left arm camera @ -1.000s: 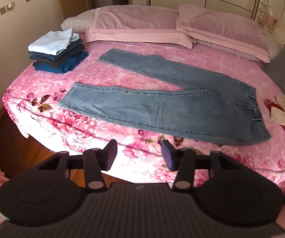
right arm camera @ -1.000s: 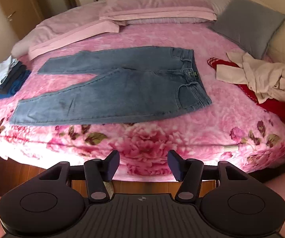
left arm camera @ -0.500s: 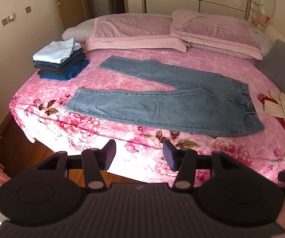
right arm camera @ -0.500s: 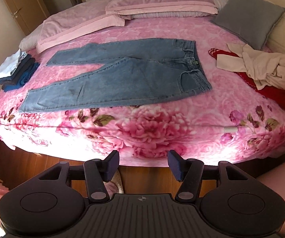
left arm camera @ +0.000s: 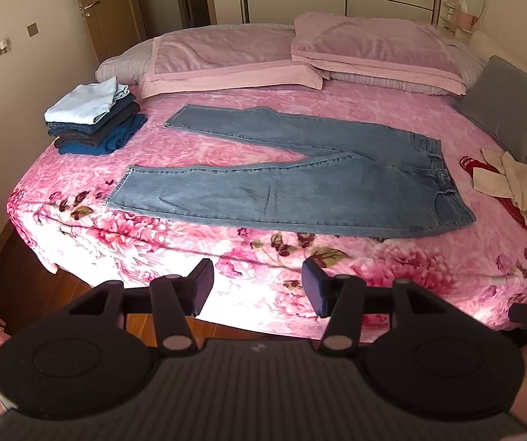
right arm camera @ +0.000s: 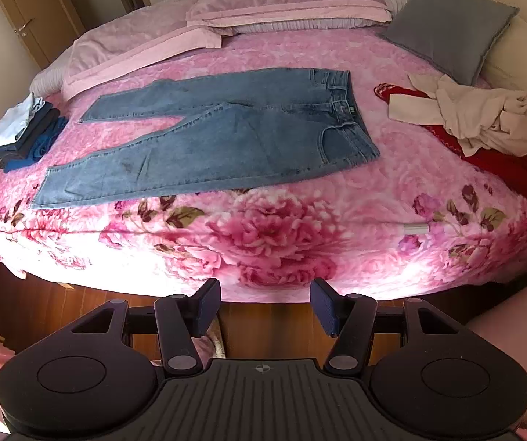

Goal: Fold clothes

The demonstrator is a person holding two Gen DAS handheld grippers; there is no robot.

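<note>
My L gripper (left arm camera: 257,286) and R gripper (right arm camera: 265,307) both spread wide, empty, held off the bed edge. Jeans (left arm camera: 300,187) flat on pink floral bed (right arm camera: 281,242), legs splayed, waist twd R. Folded stack (left arm camera: 94,121) far L; unfolded clothes pile (right arm camera: 483,121) R side.

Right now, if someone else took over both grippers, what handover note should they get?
Left gripper: open, empty, off the near edge of the bed.
Right gripper: open, empty, also off the bed.
Jeans: spread flat, legs apart, hems toward the folded stack, waistband toward the unfolded pile.
Done: a stack of folded clothes.
Left: fold the jeans, then the white and red pile.
</note>
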